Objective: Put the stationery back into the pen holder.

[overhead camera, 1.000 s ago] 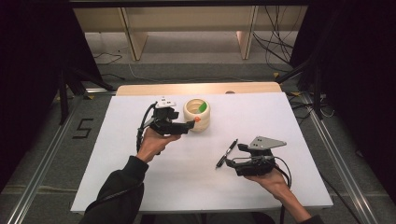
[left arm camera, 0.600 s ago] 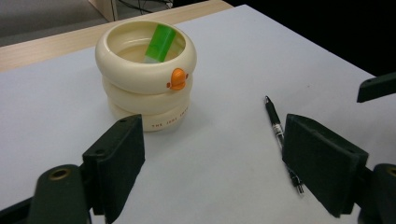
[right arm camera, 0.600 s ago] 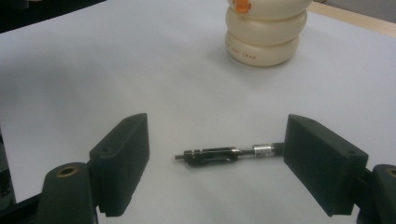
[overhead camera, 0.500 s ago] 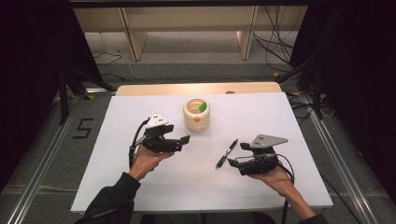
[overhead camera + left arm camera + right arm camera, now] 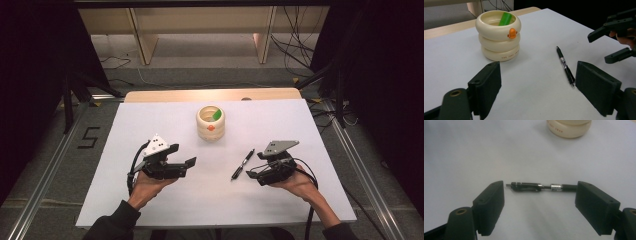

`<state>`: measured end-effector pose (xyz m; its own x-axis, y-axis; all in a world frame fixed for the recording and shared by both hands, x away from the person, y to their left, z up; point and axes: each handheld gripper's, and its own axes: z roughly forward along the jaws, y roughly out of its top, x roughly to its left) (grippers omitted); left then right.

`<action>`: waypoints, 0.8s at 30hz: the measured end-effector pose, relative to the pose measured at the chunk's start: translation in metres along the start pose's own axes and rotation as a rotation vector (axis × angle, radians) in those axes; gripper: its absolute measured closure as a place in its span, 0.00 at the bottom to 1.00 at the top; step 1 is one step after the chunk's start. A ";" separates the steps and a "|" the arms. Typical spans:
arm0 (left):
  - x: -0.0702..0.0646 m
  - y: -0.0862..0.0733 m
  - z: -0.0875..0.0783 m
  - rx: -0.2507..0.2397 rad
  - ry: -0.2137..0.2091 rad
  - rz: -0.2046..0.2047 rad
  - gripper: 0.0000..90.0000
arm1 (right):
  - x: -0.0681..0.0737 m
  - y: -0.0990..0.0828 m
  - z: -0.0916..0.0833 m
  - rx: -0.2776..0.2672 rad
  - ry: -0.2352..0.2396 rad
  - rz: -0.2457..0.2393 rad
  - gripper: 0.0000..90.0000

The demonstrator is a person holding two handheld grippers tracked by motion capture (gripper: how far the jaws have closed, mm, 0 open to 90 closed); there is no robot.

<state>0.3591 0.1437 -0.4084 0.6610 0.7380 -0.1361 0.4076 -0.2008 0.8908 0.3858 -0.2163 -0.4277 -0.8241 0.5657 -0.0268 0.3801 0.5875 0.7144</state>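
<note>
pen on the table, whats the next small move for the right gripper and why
Probably ease the right gripper forward and down so its open jaws straddle the pen, then close. In the right gripper view the pen lies flat on the white table just beyond the jaw tips, untouched. The holder already has a green marker in it, so the pen likely goes there too.

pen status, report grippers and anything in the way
Both grippers open, holding nothing. Right gripper lined up just short of the pen, which lies flat on the table. Left gripper off to the side. Nothing in the way.
</note>
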 end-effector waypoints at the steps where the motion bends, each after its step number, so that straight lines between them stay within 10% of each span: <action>1: -0.001 -0.001 -0.001 0.001 -0.002 0.001 0.23 | -0.002 0.001 0.001 0.012 0.005 -0.007 0.27; 7: -0.005 -0.006 -0.005 0.000 -0.003 0.006 0.23 | -0.007 0.010 0.009 0.077 0.012 -0.071 0.32; 17: -0.008 -0.009 -0.009 -0.009 0.002 0.017 0.23 | -0.022 0.026 0.026 0.068 -0.082 0.027 0.85; 24: -0.010 -0.010 -0.015 -0.037 0.006 0.026 0.23 | -0.031 0.026 0.037 0.043 -0.105 0.078 1.00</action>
<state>0.3394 0.1480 -0.4096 0.6673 0.7366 -0.1103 0.3666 -0.1960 0.9095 0.4365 -0.1973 -0.4345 -0.7435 0.6671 -0.0469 0.4609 0.5620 0.6868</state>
